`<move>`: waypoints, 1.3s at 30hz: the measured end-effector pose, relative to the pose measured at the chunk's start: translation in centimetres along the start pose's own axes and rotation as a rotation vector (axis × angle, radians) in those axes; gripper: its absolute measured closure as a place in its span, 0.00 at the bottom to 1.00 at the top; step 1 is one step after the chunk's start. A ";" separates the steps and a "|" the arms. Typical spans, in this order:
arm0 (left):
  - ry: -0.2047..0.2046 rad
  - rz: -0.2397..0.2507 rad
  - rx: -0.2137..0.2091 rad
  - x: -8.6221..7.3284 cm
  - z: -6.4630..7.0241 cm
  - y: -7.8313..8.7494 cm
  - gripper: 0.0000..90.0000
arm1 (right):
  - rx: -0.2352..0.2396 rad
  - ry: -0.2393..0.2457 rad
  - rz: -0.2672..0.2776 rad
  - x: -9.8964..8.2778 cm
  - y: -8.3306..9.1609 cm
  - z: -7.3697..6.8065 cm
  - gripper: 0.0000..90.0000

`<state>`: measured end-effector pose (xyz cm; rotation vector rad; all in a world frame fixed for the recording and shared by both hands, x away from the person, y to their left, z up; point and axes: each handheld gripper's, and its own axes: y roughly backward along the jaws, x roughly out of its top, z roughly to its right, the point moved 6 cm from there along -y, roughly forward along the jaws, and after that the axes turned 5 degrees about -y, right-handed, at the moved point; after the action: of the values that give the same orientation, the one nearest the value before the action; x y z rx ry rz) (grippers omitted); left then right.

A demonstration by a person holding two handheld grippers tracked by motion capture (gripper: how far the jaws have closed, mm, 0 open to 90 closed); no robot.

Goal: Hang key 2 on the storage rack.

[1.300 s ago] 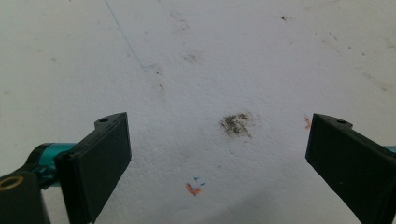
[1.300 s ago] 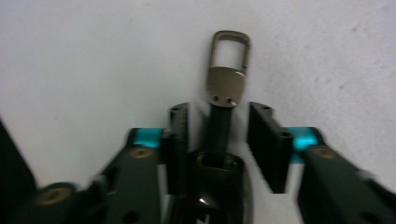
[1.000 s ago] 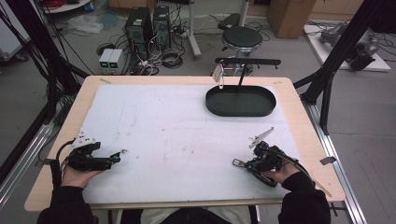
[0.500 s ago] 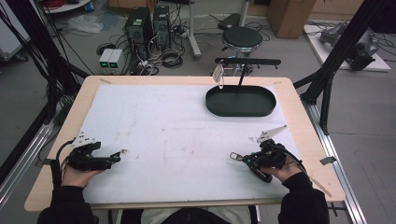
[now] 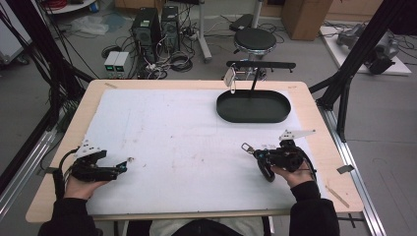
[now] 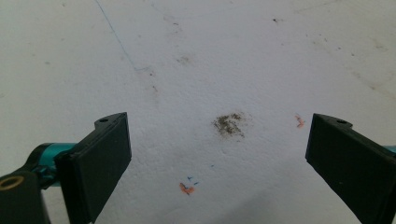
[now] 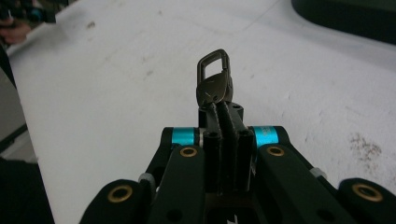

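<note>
The right gripper [image 7: 223, 109], jaws clamped on a small metal clasp [image 7: 214, 79], rests on the white-covered bench [image 5: 162, 132] near the black oval tray [image 5: 253, 106], on the person's side of it. Well away from the tray, the left gripper [image 6: 217, 154] lies with jaws wide apart, gripping nothing.

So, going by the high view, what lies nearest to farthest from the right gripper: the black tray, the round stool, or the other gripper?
From the right gripper:
1. Black tray, just beyond it on the table.
2. Left gripper, across the table.
3. Round stool, on the floor past the table.
</note>
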<state>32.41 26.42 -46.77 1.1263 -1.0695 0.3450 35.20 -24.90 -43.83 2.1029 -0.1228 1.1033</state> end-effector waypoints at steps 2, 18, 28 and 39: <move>-0.005 0.006 -0.004 0.0 0.2 0.1 0.08 | -0.009 -0.019 0.029 0.3 0.0 -0.1 0.97; 0.000 0.023 0.009 0.1 0.1 0.2 0.08 | -0.057 -0.053 0.126 3.3 0.3 0.5 0.97; -0.010 0.024 0.013 0.1 0.2 0.2 0.08 | -0.083 -0.039 0.167 7.0 0.4 1.1 0.97; -0.003 0.027 0.000 0.0 0.1 0.2 0.08 | -0.089 -0.097 0.216 9.6 -0.8 2.6 0.97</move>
<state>32.26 26.44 -46.70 1.1136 -1.0882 0.3654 43.27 -23.66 -38.11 2.0991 -0.4471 1.0981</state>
